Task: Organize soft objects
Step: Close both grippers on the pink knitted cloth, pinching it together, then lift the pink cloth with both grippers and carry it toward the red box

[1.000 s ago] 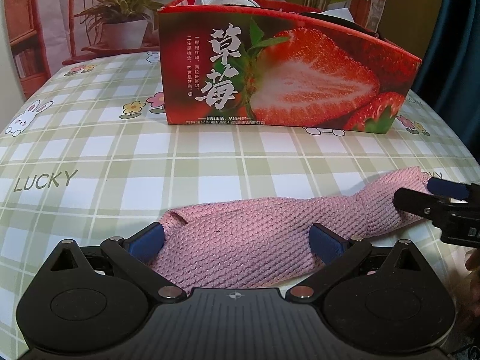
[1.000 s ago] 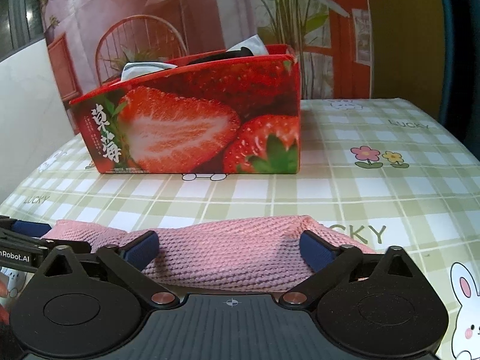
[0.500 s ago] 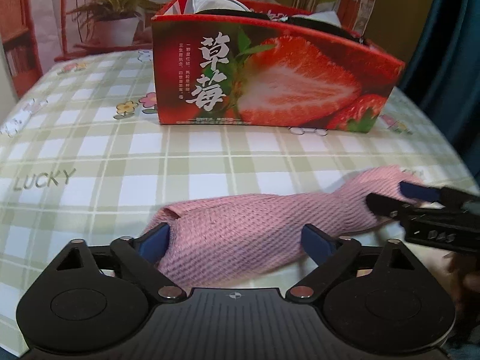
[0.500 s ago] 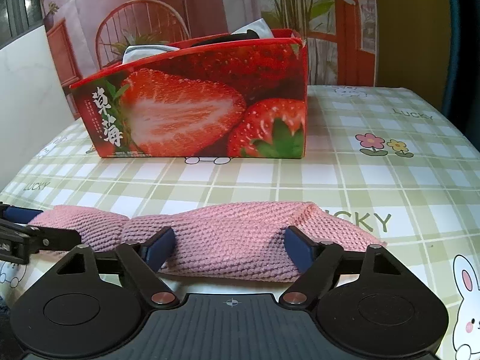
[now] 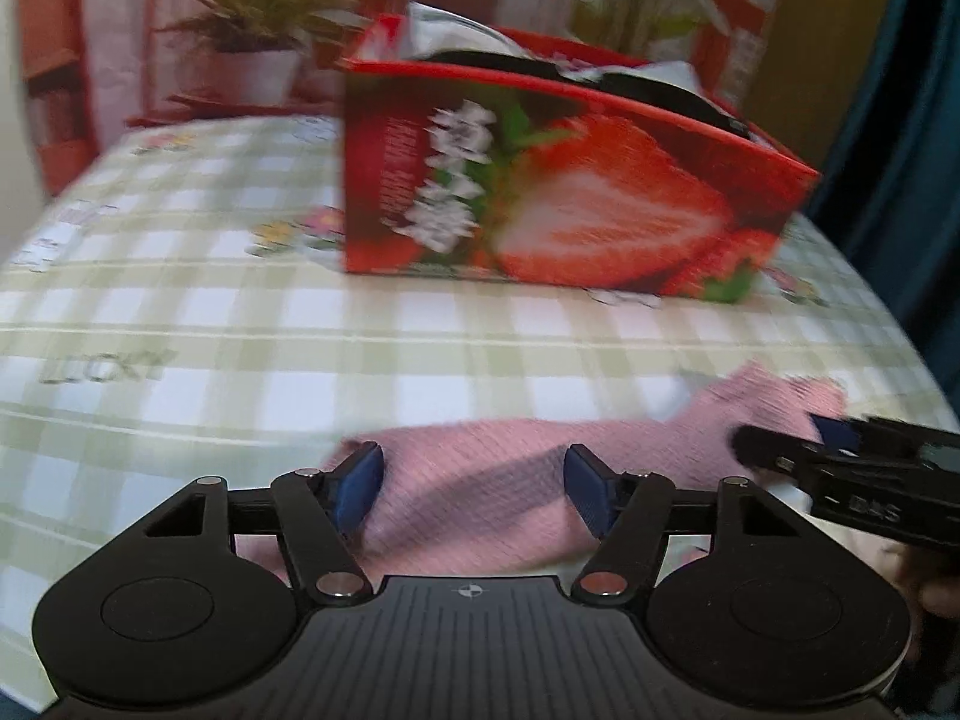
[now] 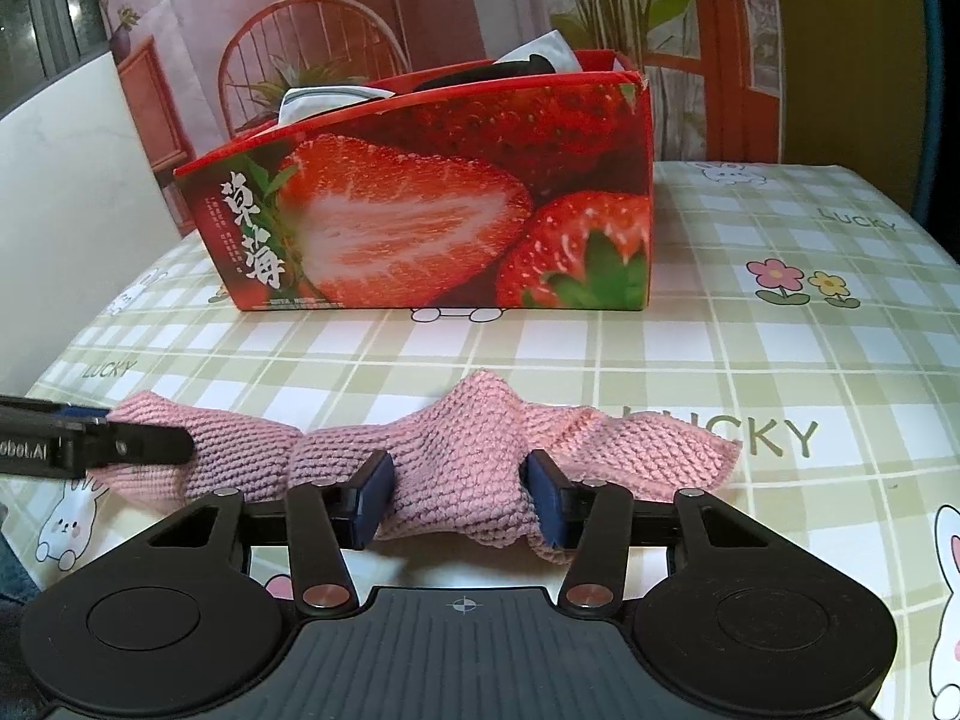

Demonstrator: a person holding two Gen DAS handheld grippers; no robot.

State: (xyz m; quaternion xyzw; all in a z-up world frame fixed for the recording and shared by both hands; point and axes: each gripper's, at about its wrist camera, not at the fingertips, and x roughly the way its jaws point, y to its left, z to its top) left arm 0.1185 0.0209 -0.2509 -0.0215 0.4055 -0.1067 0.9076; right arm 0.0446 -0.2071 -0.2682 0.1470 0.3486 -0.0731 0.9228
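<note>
My right tongs (image 6: 462, 495) pinch the pink cloth (image 6: 456, 450) near its middle, bunching it up. My left tongs (image 5: 474, 489) straddle its other end, pads apart; the view is blurred. The cloth lies on the desk (image 6: 750, 348) before the strawberry box (image 6: 420, 210).

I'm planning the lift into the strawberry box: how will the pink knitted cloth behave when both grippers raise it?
Probably floppy: the pink cloth already bunches into a peak between the right gripper fingers. It will likely sag in the middle, since it lies limp on the tablecloth between the two grippers. The coarse knit looks grippy rather than slippery, and light.
</note>
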